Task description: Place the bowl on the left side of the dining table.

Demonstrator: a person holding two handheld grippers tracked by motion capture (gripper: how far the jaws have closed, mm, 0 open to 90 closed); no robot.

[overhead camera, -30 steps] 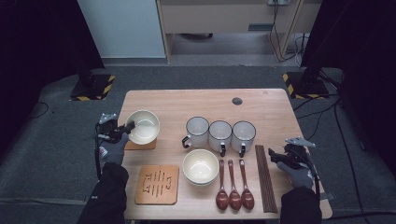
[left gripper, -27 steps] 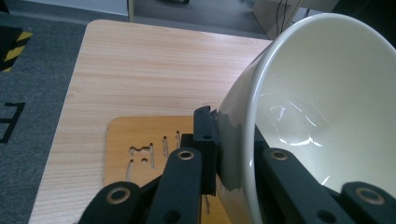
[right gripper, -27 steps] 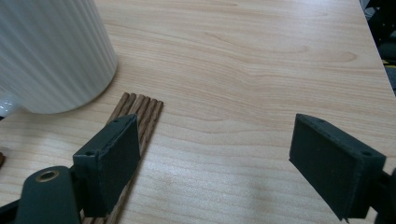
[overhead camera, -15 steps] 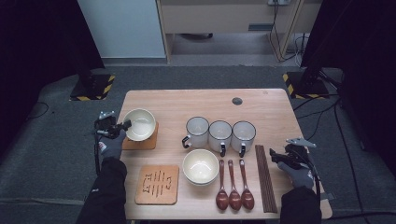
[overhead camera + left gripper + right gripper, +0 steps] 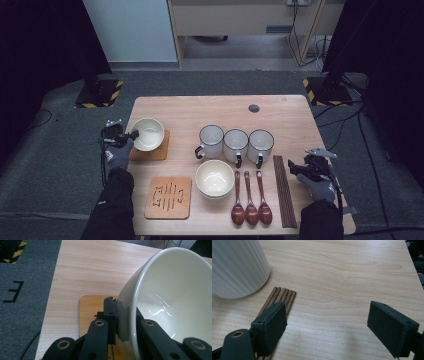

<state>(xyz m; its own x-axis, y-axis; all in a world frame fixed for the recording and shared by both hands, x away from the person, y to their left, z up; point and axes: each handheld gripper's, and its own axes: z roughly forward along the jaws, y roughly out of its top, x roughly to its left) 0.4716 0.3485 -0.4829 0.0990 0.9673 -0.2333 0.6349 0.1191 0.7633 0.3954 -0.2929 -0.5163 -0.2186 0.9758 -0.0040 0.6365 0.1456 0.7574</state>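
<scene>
A cream bowl (image 5: 148,133) sits tilted over a plain wooden coaster (image 5: 157,152) at the table's left edge. My left gripper (image 5: 131,135) is shut on its left rim. In the left gripper view one pad presses the bowl's (image 5: 175,302) outer wall and the other jaw reaches inside, so the left gripper (image 5: 125,320) pinches the rim above the coaster (image 5: 92,307). Whether the bowl's foot touches the coaster is hidden. My right gripper (image 5: 297,167) hovers open beside the chopsticks (image 5: 284,192). In its own view the right gripper (image 5: 337,325) holds nothing, with the chopsticks (image 5: 283,296) by the left jaw.
Three white mugs (image 5: 236,145) stand in a row mid-table, and a ribbed one (image 5: 237,267) is close to my right gripper. A second bowl (image 5: 214,177), three dark spoons (image 5: 250,200) and a patterned coaster (image 5: 168,197) lie along the front. Bare wood spans the back of the table (image 5: 210,107).
My left gripper has carried the bowl a little to the left and lower over the plain coaster. The right gripper has stayed where it was.
</scene>
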